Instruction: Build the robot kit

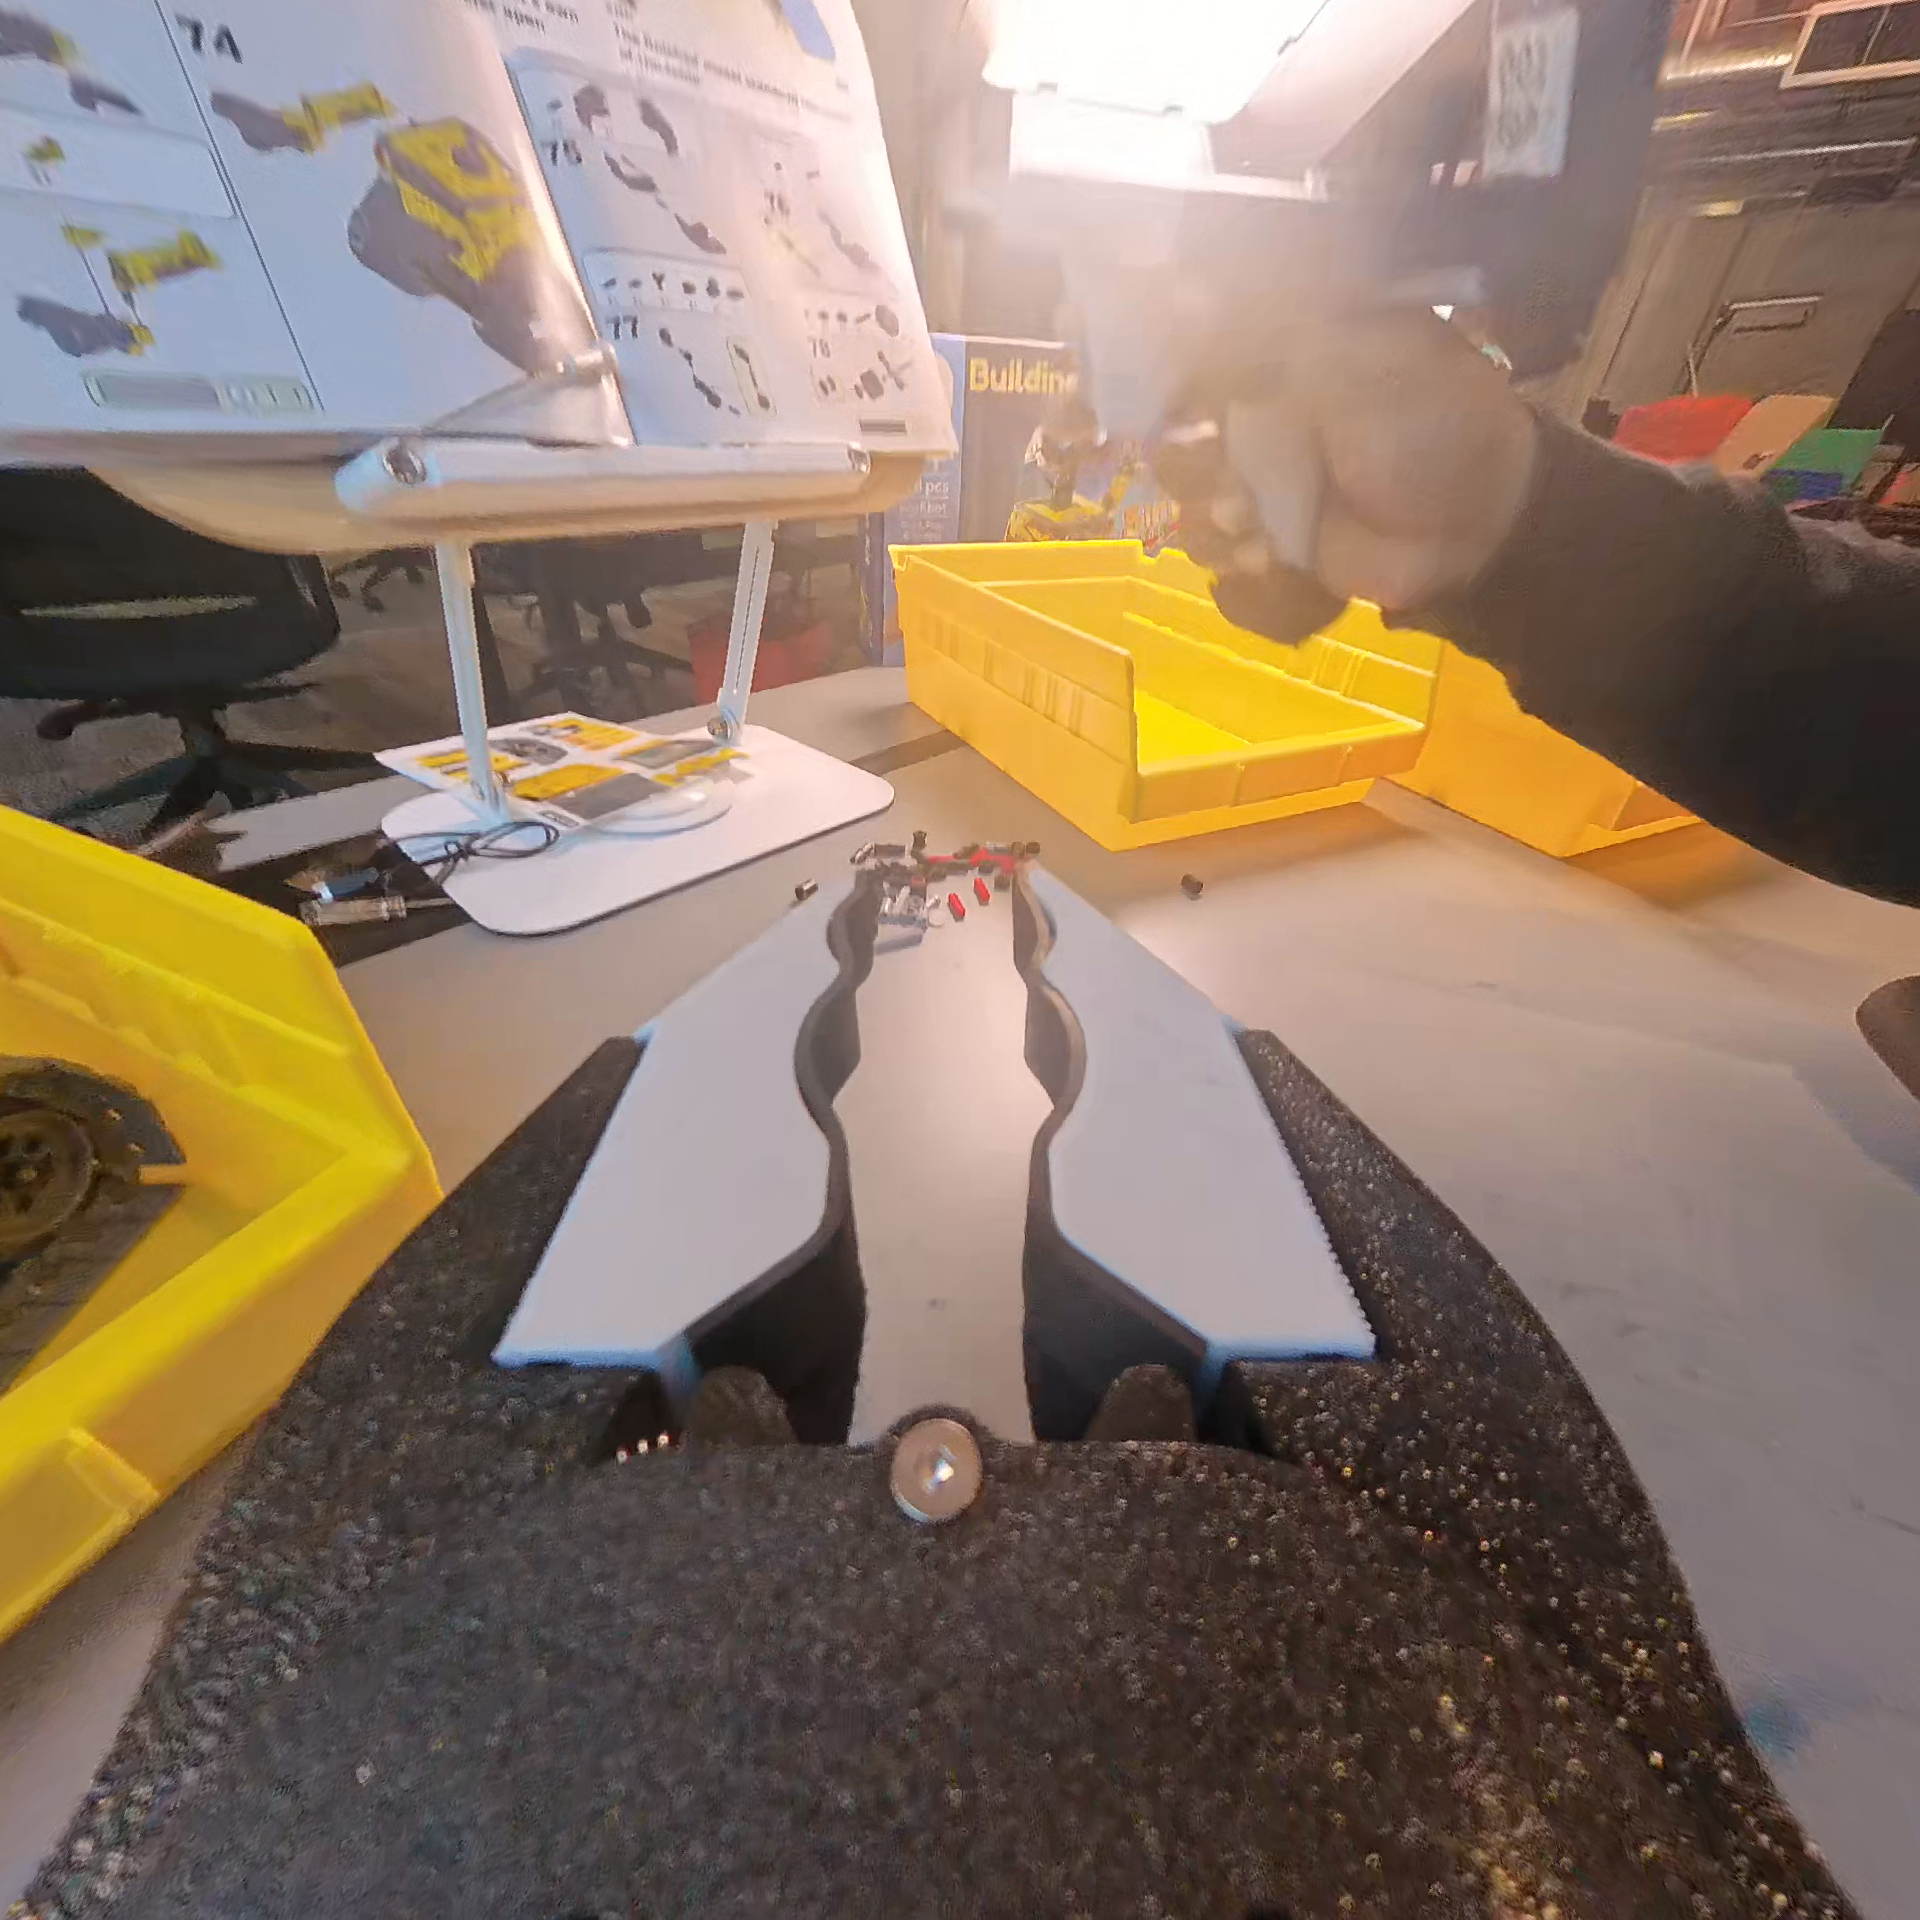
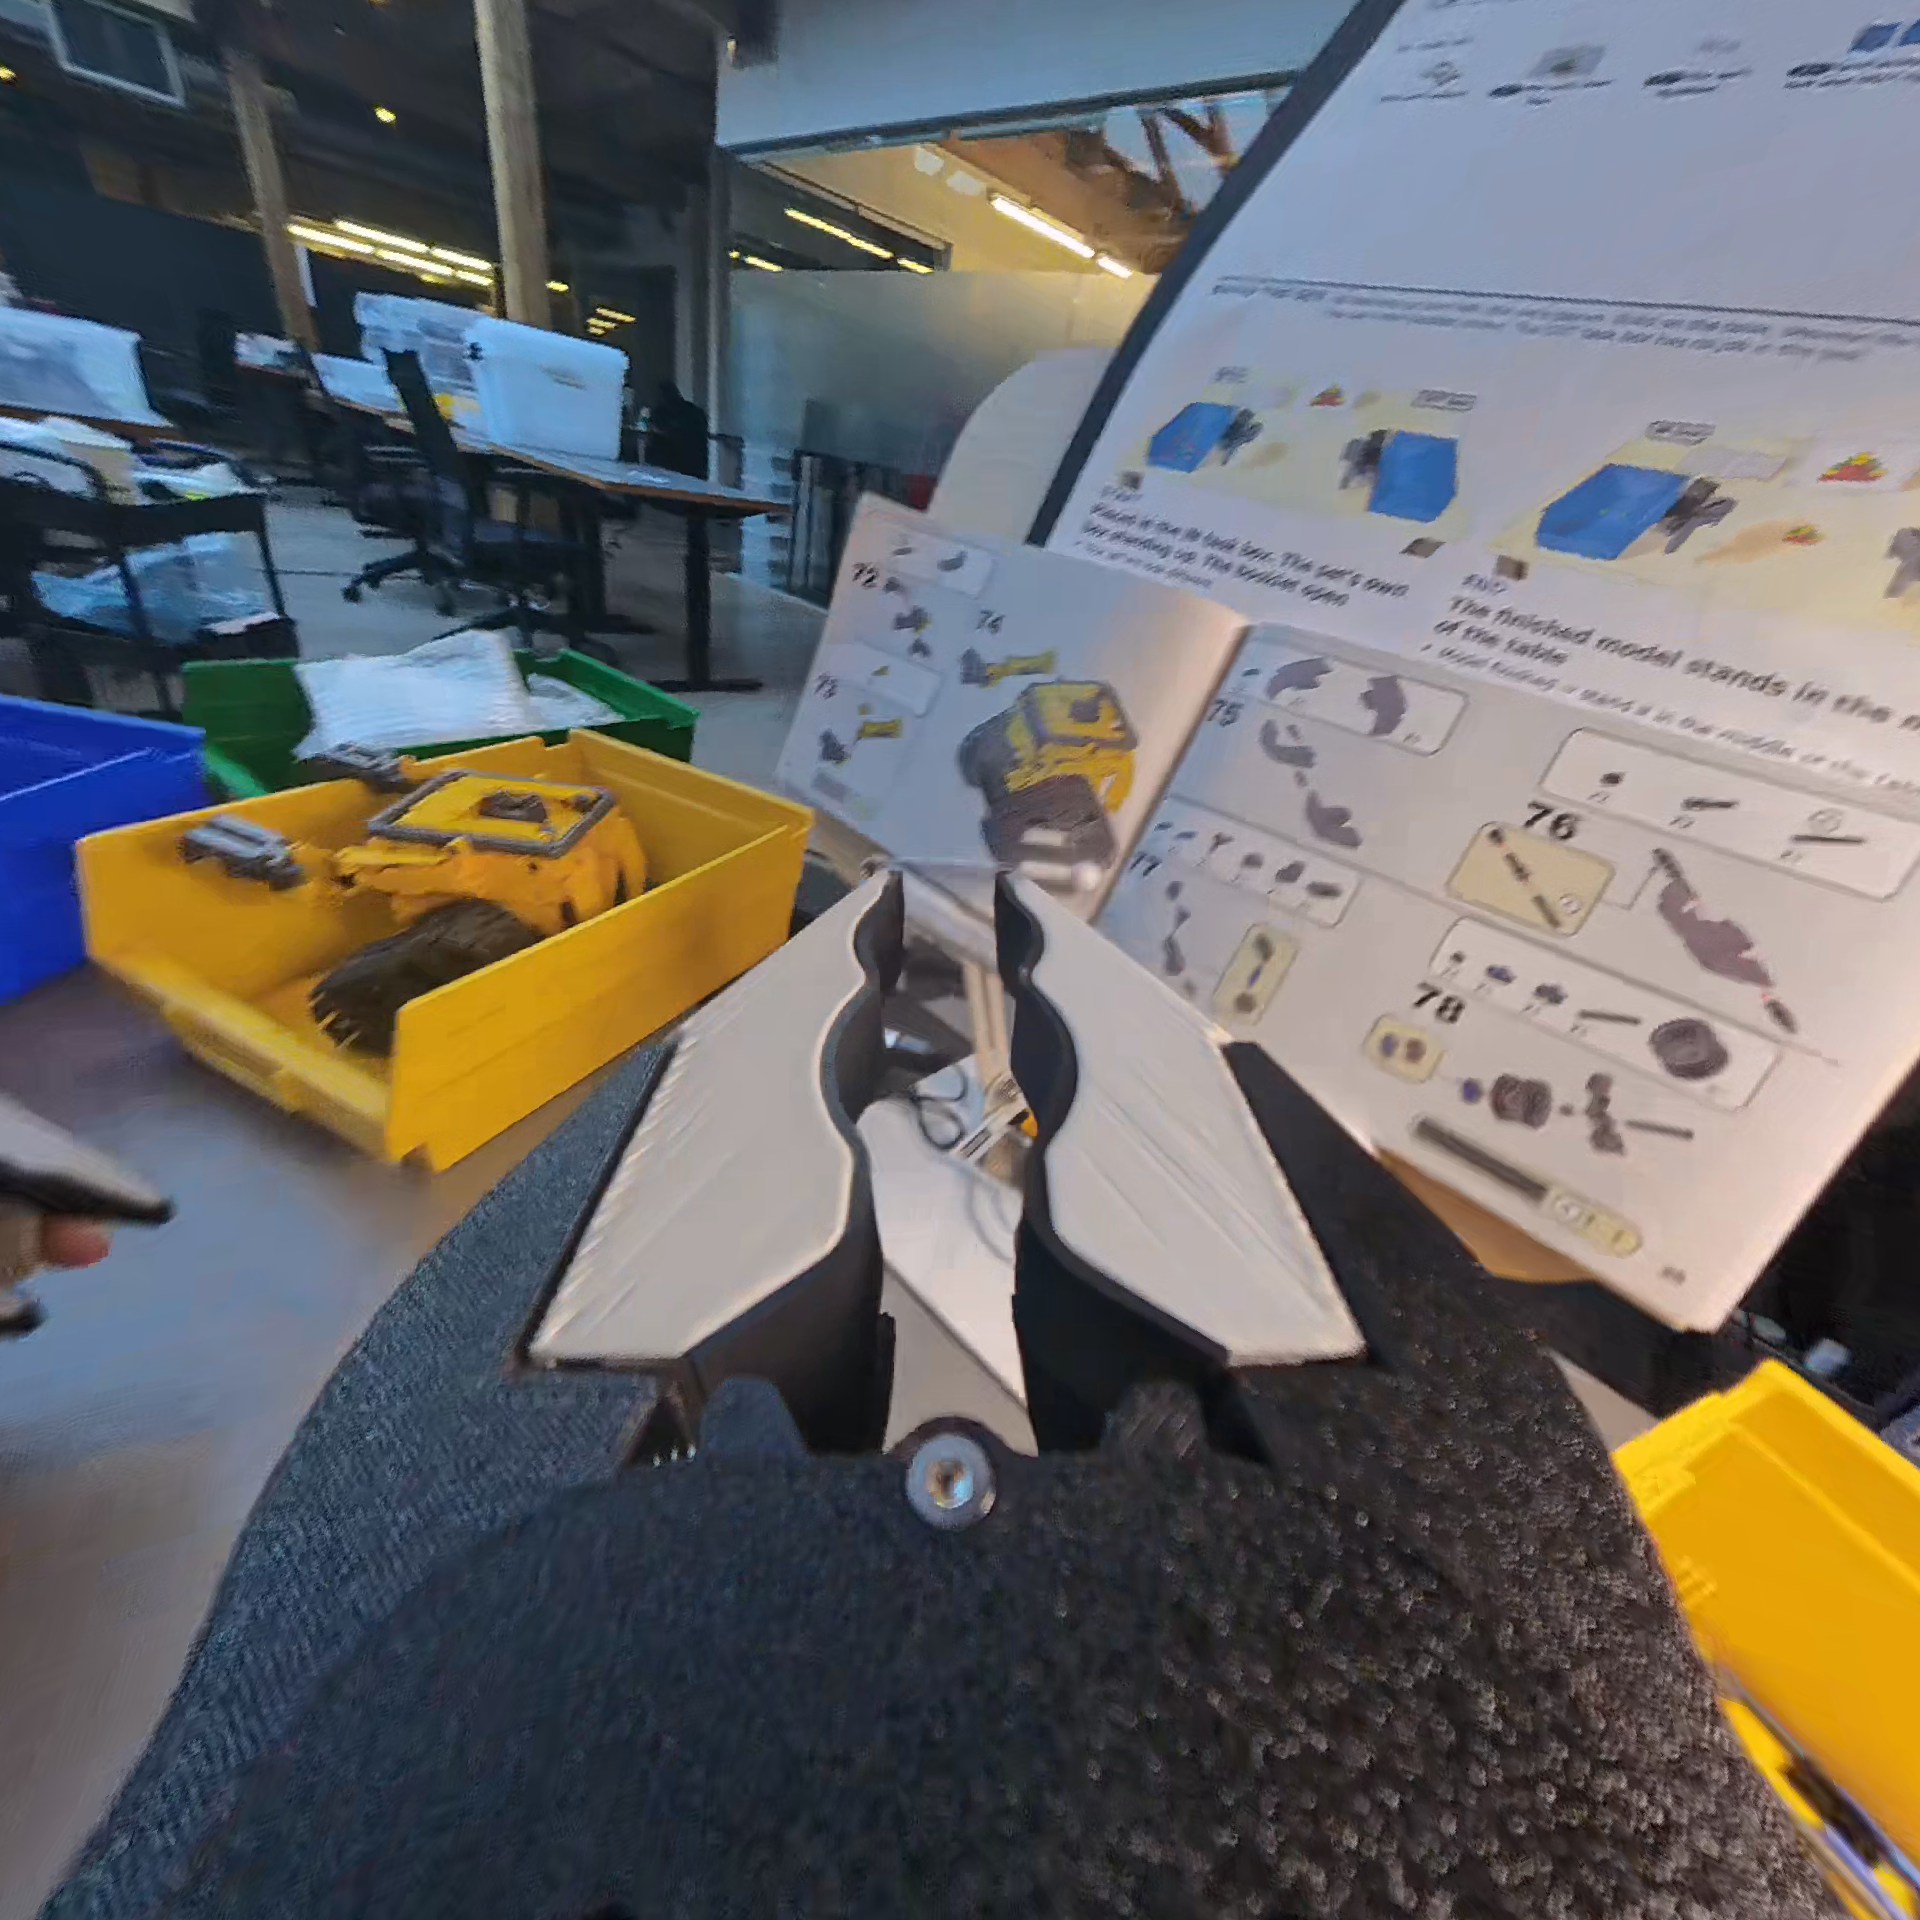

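Nearest, the left hand-held gripper (image 1: 940,883) lies low over the grey tabletop (image 1: 1455,1091), its jaws parted and holding nothing. Just past its tips sits a scatter of small black and red pieces (image 1: 935,878). To its left, a yellow bin (image 1: 208,1039) holds a partly built model with a black wheel. Farther on stand a white stand (image 1: 644,831) bearing an open booklet (image 1: 364,208), and two more yellow bins (image 1: 1143,665). The right hand-held gripper (image 2: 948,883) is raised off the tabletop, jaws apart and empty (its picture is blurred), pointing at the booklet (image 2: 1351,883). Beyond its left side a yellow bin (image 2: 582,997) carries the model (image 2: 488,862), with blue (image 2: 62,790) and green (image 2: 623,696) bins behind.
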A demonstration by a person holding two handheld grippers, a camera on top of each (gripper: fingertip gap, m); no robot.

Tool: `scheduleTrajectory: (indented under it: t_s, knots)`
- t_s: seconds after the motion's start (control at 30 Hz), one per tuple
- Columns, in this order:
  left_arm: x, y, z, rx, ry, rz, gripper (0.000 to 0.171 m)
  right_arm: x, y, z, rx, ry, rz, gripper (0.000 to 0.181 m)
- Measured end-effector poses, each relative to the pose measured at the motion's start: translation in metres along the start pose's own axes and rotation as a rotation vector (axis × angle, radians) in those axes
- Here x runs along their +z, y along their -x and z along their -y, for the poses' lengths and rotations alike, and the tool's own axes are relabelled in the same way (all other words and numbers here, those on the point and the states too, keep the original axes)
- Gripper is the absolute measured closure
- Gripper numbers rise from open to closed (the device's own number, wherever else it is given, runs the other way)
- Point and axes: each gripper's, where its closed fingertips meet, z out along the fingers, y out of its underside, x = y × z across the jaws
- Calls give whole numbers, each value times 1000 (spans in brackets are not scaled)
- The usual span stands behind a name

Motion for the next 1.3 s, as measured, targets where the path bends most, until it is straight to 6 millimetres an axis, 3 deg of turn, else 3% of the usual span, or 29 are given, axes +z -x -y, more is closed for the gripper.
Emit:
scheduleTrajectory:
  t_s: [0.1,0.2,0.3,0.37,0.43,0.5,0.53,0.6,0.7,1.0,1.07,1.1,1.13,1.3]
  knots:
    - [-10,-4,32,66,-78,0,149,-38,43,-25,-26,75,88,164]
    - [-43,3,105,156,-199,34,147,-77,70,-47,-81,150,132,164]
    - [-108,51,171,209,-201,227,143,-113,81,-58,-105,194,154,164]
    - [-159,99,182,203,-90,382,140,-135,83,-59,-82,198,161,164]
    - [-205,149,156,160,127,495,137,-155,85,-63,-54,202,170,164]
    - [-246,189,89,57,463,548,126,-173,85,-71,-35,206,162,164]
    - [-265,199,52,8,631,544,122,-179,83,-77,-22,208,150,164]
    - [-288,199,-7,9,861,494,127,-187,82,-90,18,209,138,164]
    - [-316,200,-57,159,1149,469,127,-191,83,-102,82,216,140,164]
    - [-321,191,-99,378,1437,300,134,-189,88,-106,30,237,165,164]
    - [-325,193,-105,416,1486,280,146,-189,89,-109,29,243,167,163]
    - [-326,195,-107,444,1499,275,163,-189,90,-109,24,244,167,164]
    - [-327,198,-108,469,1509,274,171,-190,89,-109,16,244,165,164]
    - [-319,194,-88,470,1426,288,171,-191,87,-110,19,243,159,164]
